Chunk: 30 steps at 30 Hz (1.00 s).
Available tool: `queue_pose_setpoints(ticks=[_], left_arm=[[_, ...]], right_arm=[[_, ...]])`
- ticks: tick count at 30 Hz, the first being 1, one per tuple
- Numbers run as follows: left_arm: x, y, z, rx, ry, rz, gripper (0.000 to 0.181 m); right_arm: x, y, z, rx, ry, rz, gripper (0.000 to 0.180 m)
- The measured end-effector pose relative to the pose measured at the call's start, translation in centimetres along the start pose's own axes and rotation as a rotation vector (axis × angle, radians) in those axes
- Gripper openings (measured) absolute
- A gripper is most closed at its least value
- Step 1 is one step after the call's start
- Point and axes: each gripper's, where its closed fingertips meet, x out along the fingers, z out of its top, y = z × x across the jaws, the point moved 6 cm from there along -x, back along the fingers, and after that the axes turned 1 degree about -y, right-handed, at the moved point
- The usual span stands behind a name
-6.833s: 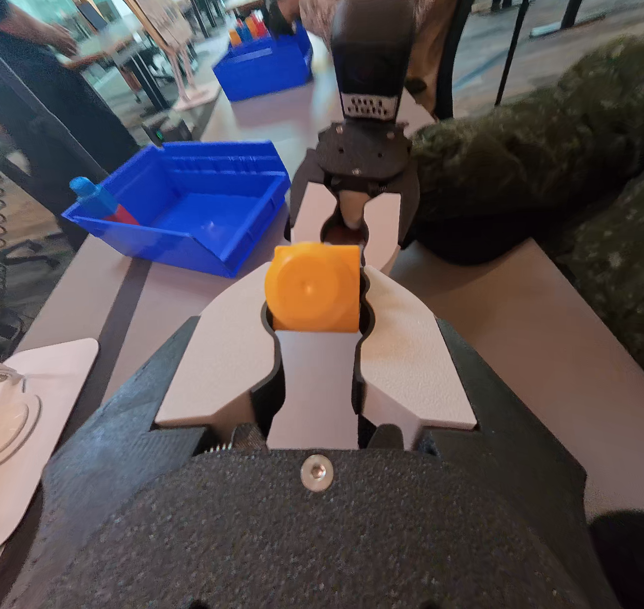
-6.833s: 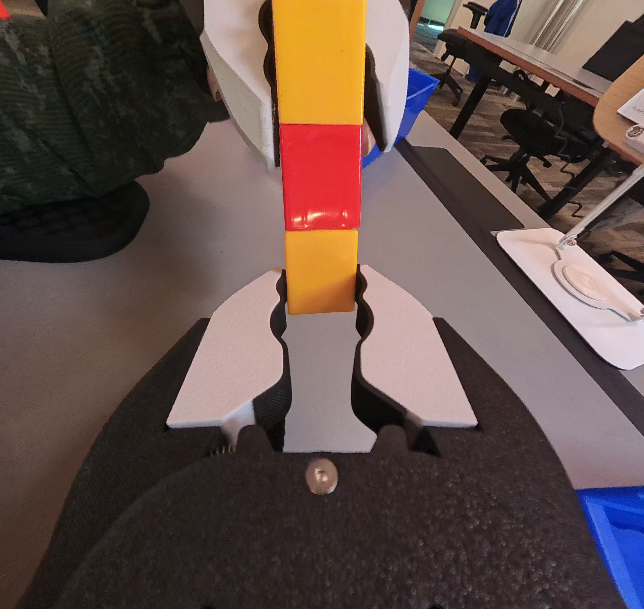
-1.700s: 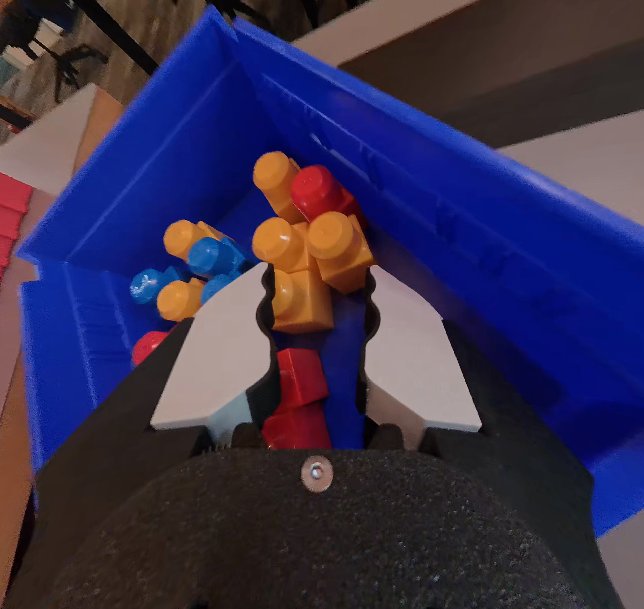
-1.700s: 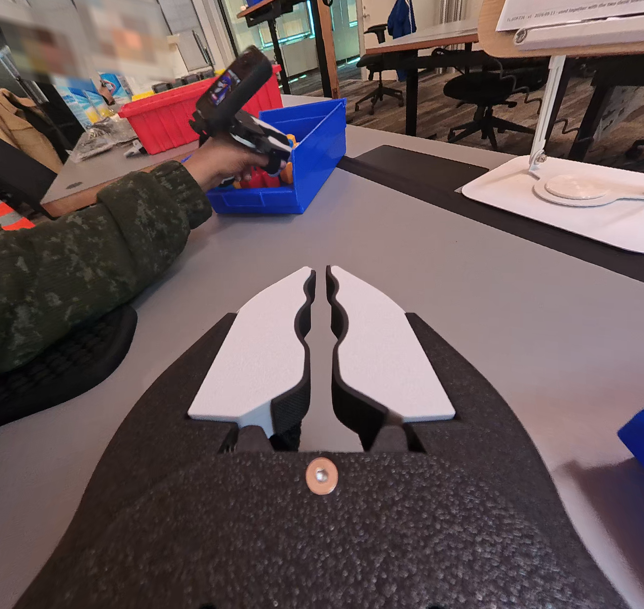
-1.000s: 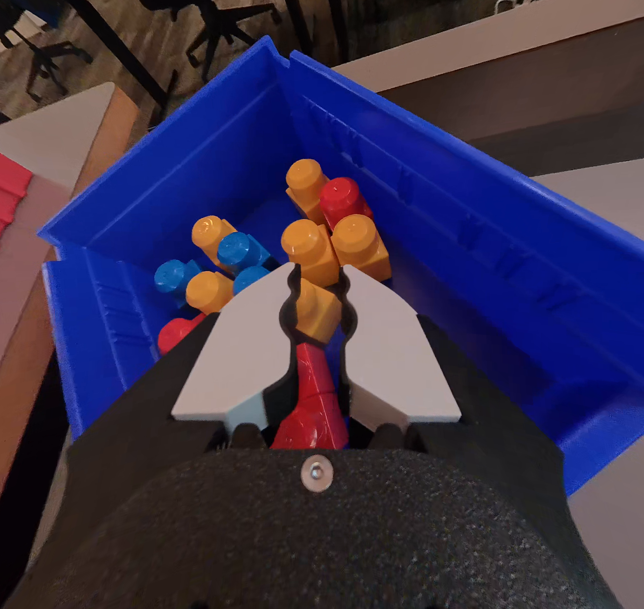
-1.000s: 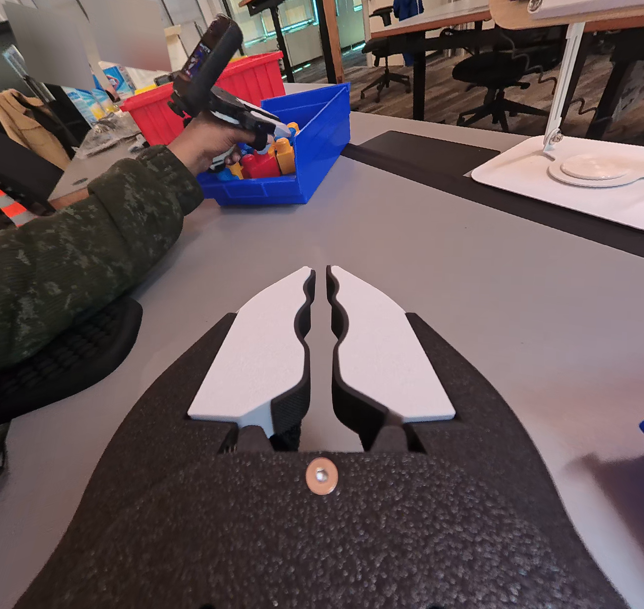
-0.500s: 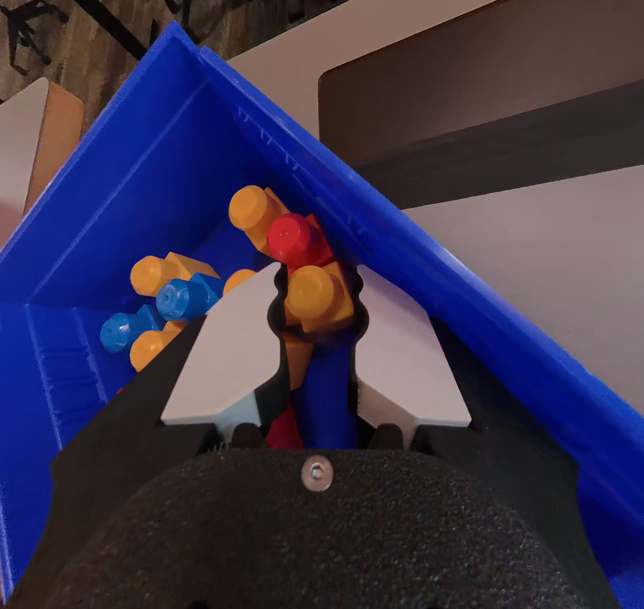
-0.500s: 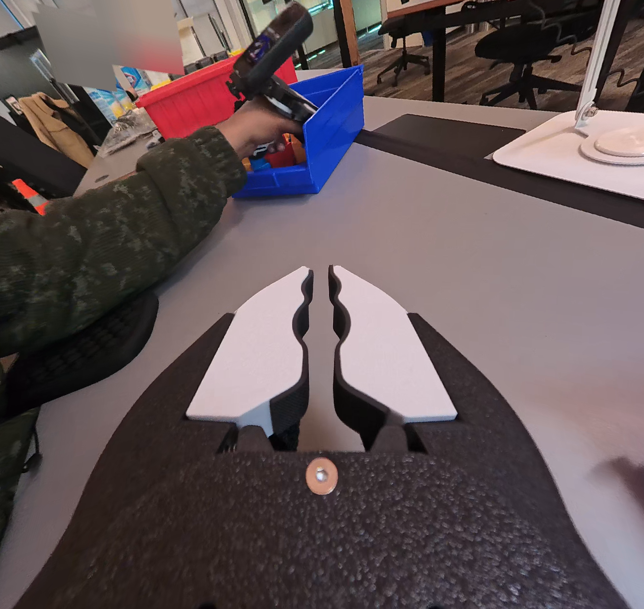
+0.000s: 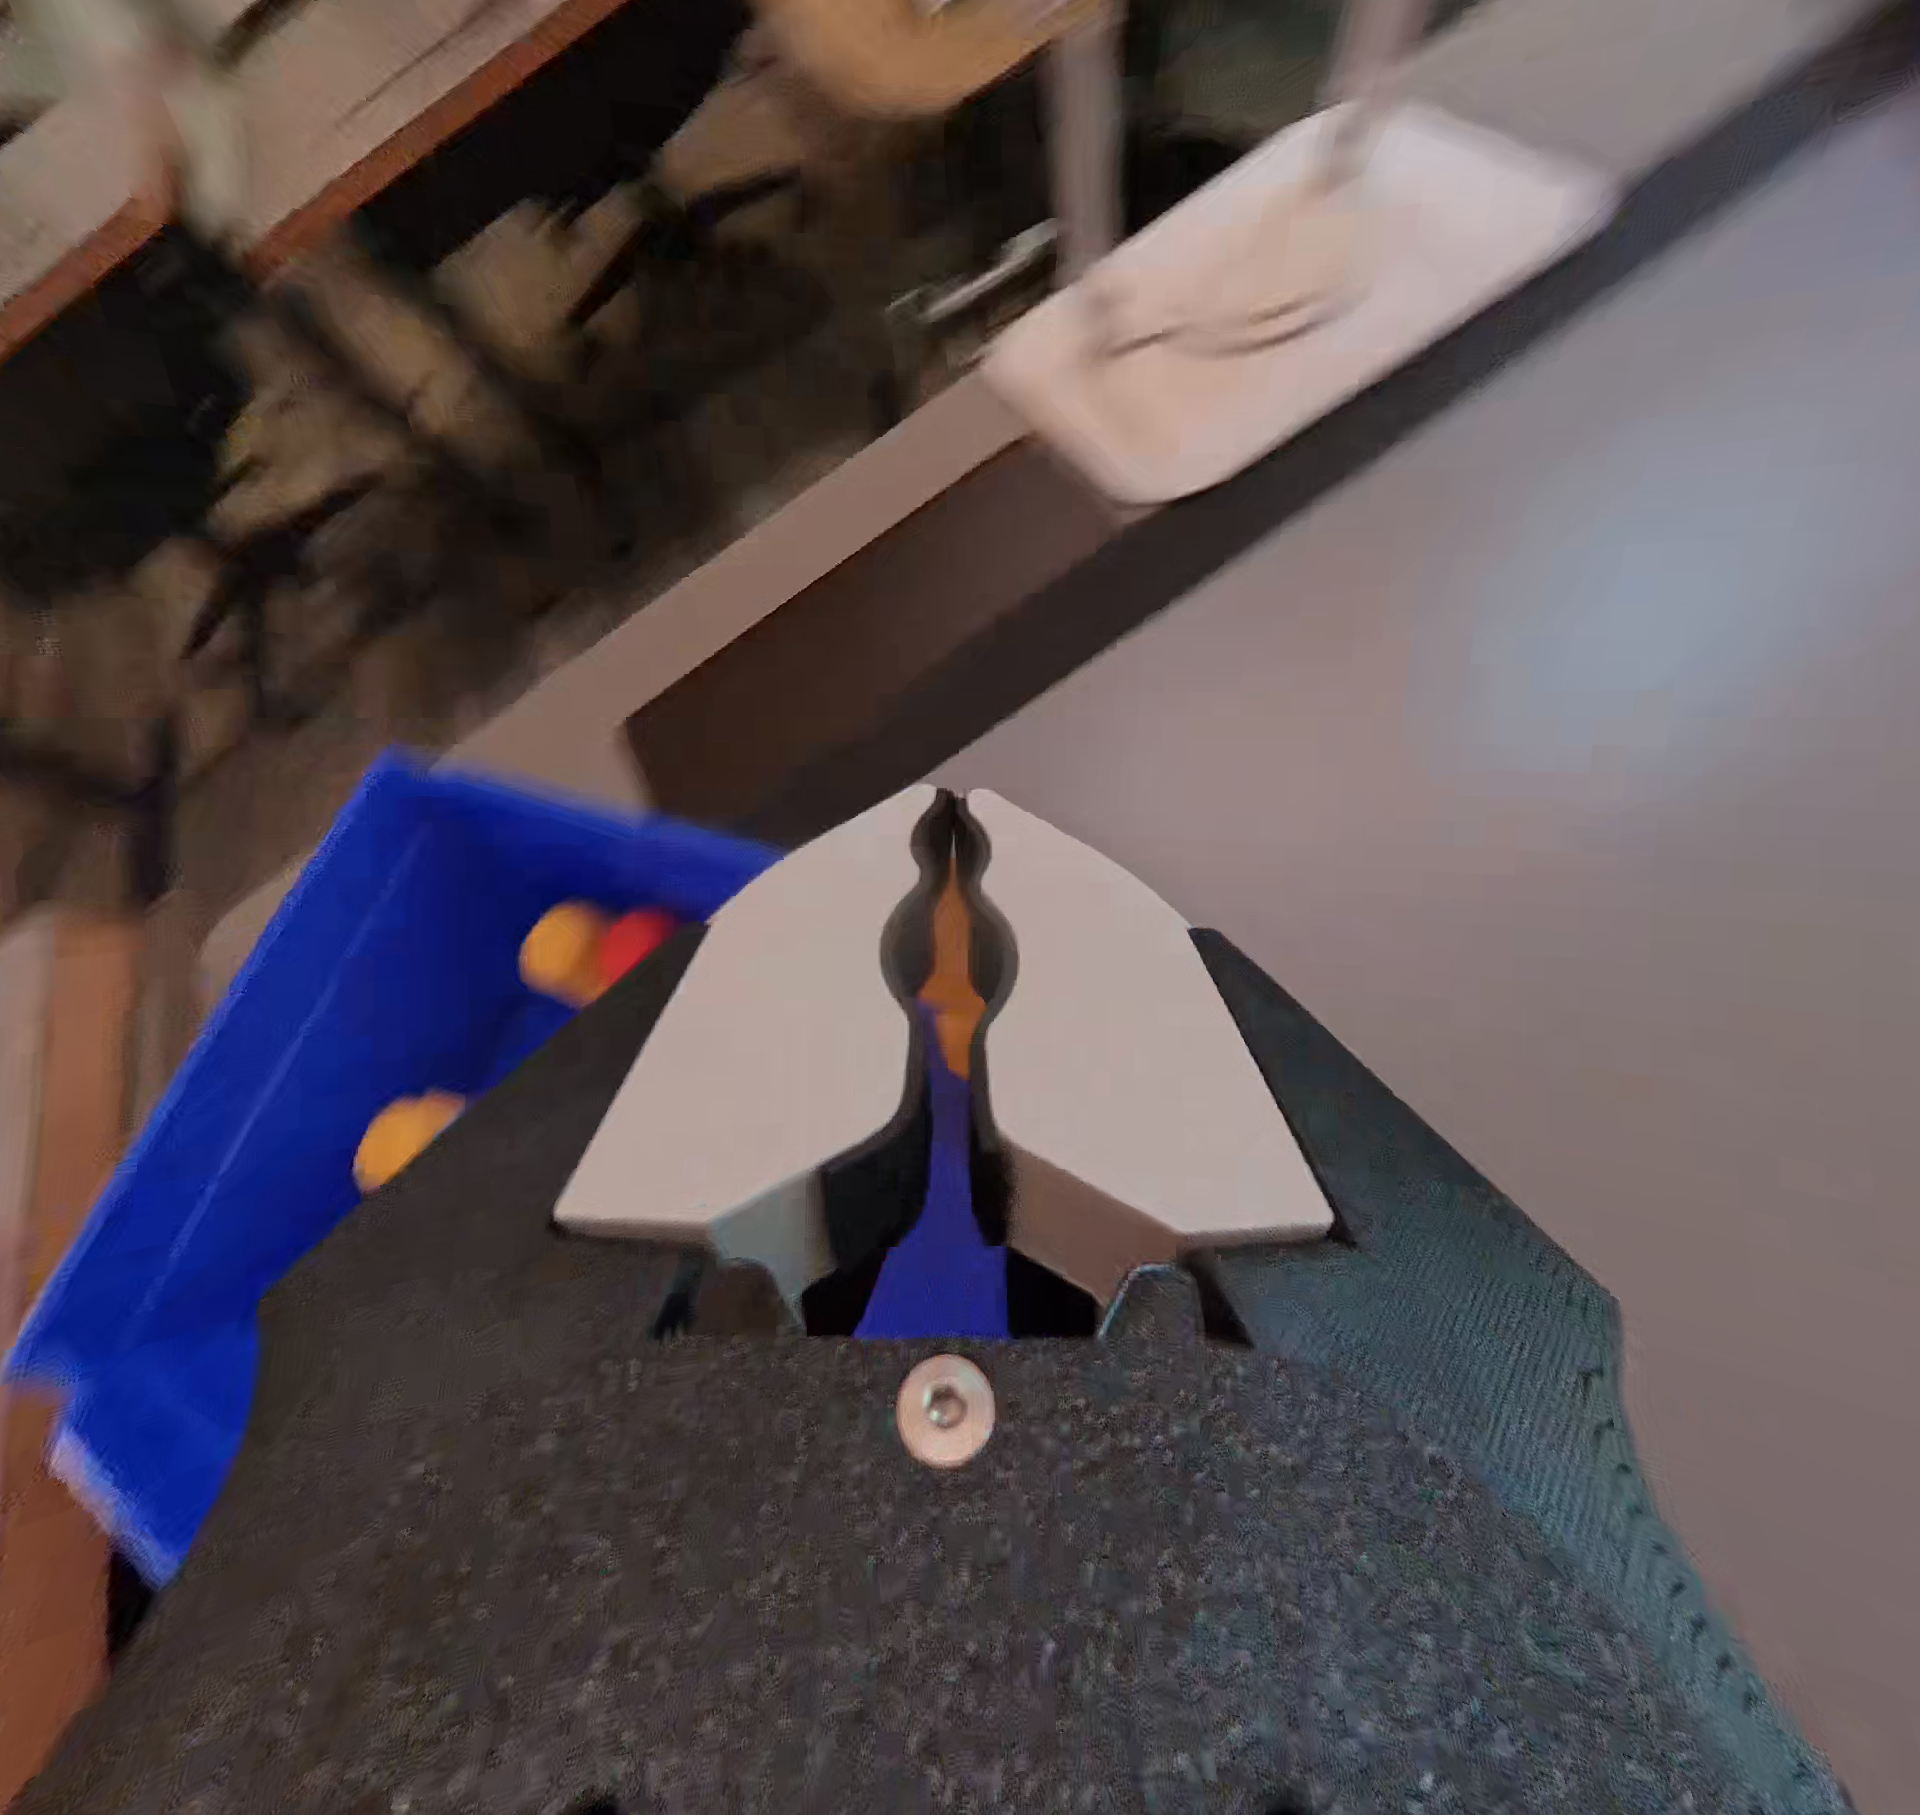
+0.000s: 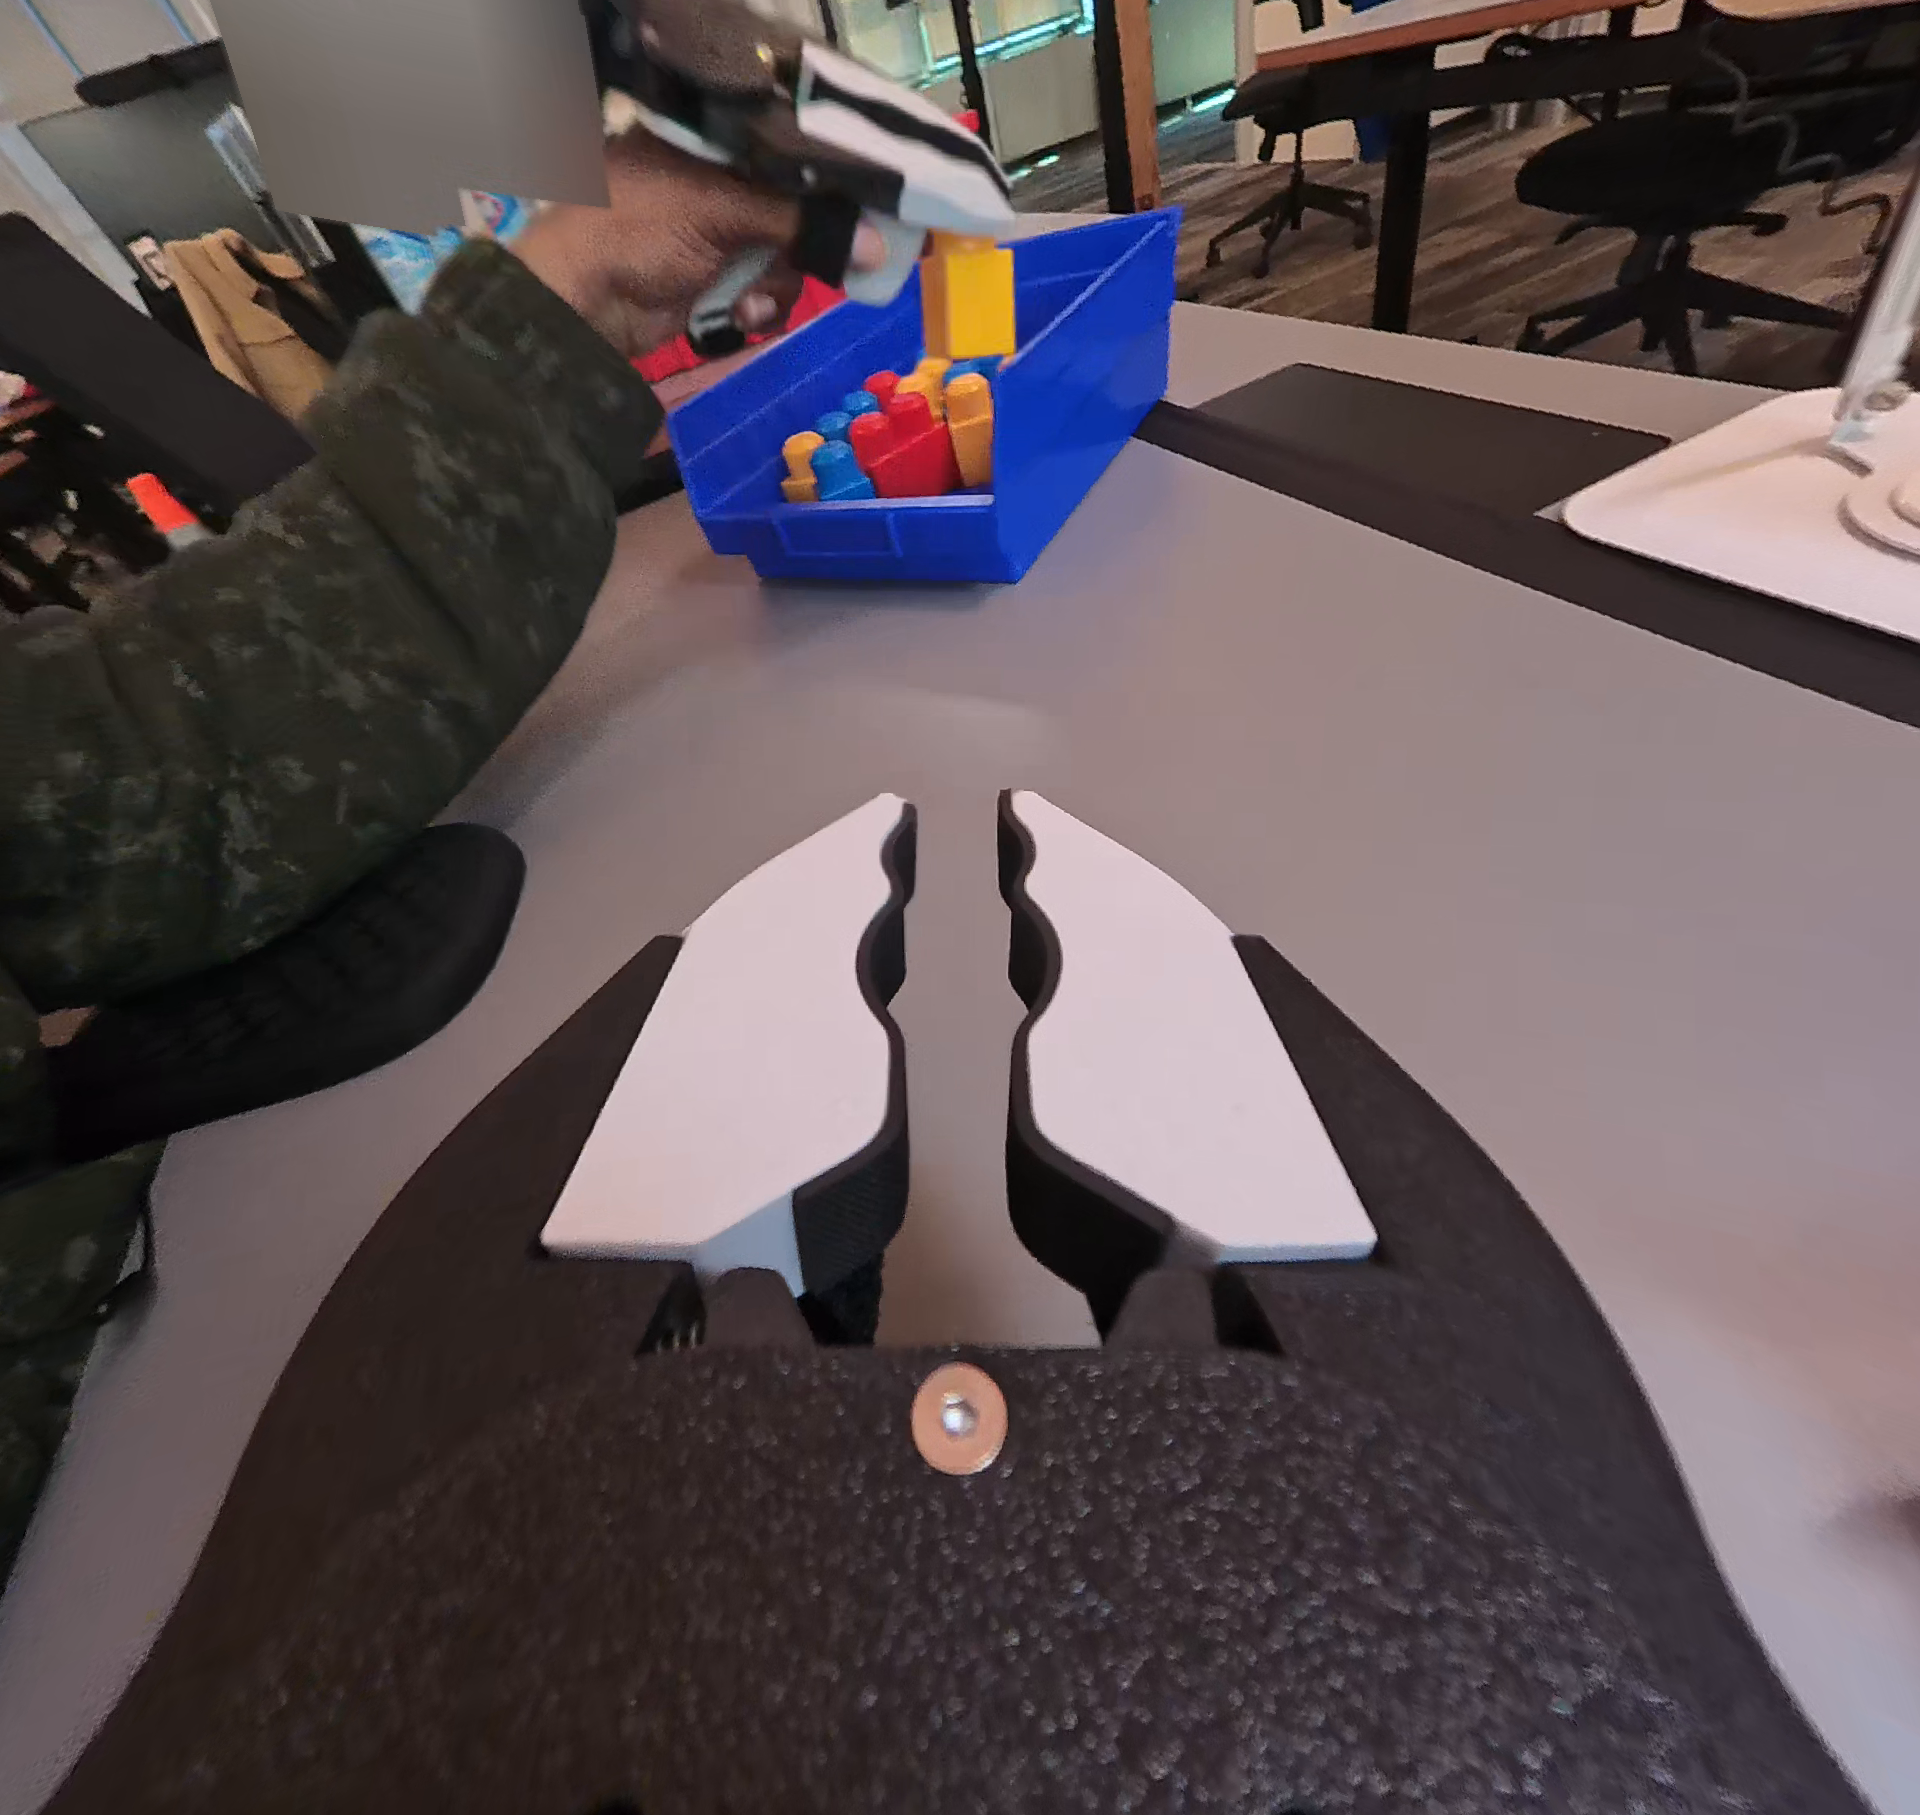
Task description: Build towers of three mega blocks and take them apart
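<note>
My left gripper (image 9: 951,809) is shut on an orange mega block (image 9: 948,970), of which only a sliver shows between the jaws. In the right wrist view the left gripper (image 10: 925,207) holds that orange block (image 10: 966,302) by its top, hanging just above the blue bin (image 10: 1049,477). The bin holds several loose red, blue and orange blocks (image 10: 904,446). My right gripper (image 10: 956,809) is low over the grey table, near the front. It is empty, with a narrow gap between its jaws.
The blue bin (image 9: 291,1069) sits at the lower left of the blurred left wrist view. A person's green camouflage sleeve (image 10: 281,602) rests on a black pad (image 10: 312,976) at the left. A white stand base (image 10: 1745,529) lies on a black mat (image 10: 1455,477) at the right. Across from one pair of fingers to the other is roughly 30 cm. My left gripper's tips are some 30 cm from the white stand base (image 10: 1745,529).
My left gripper has shut on the orange block and lifted it out of the bin, swinging up and right. My right gripper's jaws have parted slightly.
</note>
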Motion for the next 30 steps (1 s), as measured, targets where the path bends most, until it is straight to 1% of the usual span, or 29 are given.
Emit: queue_pose_setpoints(ticks=[2, 3, 4, 5, 6, 8, 10, 12, 14, 15, 18, 21, 23, 25, 27, 29, 30], left_arm=[[-2.1, -5.0, 2.6, 0.147, -0.134, -0.254, 0.000], [-2.7, -7.2, 3.1, 0.195, -0.161, -0.333, 0.000], [-2.6, -8.7, 3.1, 0.252, -0.130, -0.358, 0.000], [-2.2, -9.6, 2.7, 0.313, -0.098, -0.341, 0.000], [-1.8, -10.4, 2.4, 0.342, -0.089, -0.360, 0.000], [-1.3, -11.9, 1.8, 0.308, -0.075, -0.457, 0.000], [-0.9, -12.7, 1.2, 0.313, -0.044, -0.471, 0.000], [-0.7, -13.4, 0.6, 0.354, -0.023, -0.475, 0.000], [-0.6, -14.0, 0.6, 0.356, -0.033, -0.488, 0.000], [-0.7, -14.2, 0.9, 0.346, -0.045, -0.500, 0.000], [-1.5, -15.7, 2.1, 0.342, -0.115, -0.565, 0.000], [-2.8, -18.5, 3.5, 0.389, -0.191, -0.653, 0.001], [-4.0, -21.3, 4.4, 0.426, -0.231, -0.754, 0.004], [-5.2, -24.9, 4.8, 0.474, -0.231, -0.879, 0.010], [-6.3, -29.5, 4.4, 0.549, -0.180, -1.027, 0.025], [-6.8, -34.0, 2.8, 0.698, -0.120, -1.130, 0.043], [-7.0, -36.2, 1.8, 0.784, -0.118, -1.170, 0.050]], right_arm=[[0.3, 0.5, 0.0, -0.031, 0.002, 0.026, 0.021], [0.4, 0.8, 0.0, -0.055, 0.009, 0.030, 0.023], [0.5, 0.9, -0.1, -0.082, 0.021, 0.024, 0.025], [0.7, 1.0, -0.3, -0.107, 0.036, 0.013, 0.026], [0.7, 1.2, -0.6, -0.127, 0.054, 0.005, 0.026], [0.8, 1.3, -1.2, -0.160, 0.099, -0.012, 0.027], [0.9, 1.0, -1.8, -0.190, 0.151, -0.032, 0.030], [1.0, 0.7, -2.5, -0.184, 0.226, -0.014, 0.036], [1.1, 0.7, -3.7, -0.180, 0.335, 0.027, 0.039], [1.0, 0.6, -4.0, -0.204, 0.360, 0.013, 0.039], [0.4, 0.3, -2.9, -0.240, 0.315, -0.033, 0.039], [-1.0, -0.3, -0.7, -0.212, 0.194, -0.081, 0.038], [-2.0, -1.1, 0.2, -0.184, 0.123, -0.115, 0.038], [-2.8, -2.0, 0.6, -0.150, 0.068, -0.153, 0.037], [-3.5, -3.2, 0.7, -0.122, 0.033, -0.202, 0.037], [-3.9, -4.2, 0.4, -0.104, 0.024, -0.247, 0.036], [-4.1, -4.6, 0.2, -0.096, 0.026, -0.261, 0.036]])
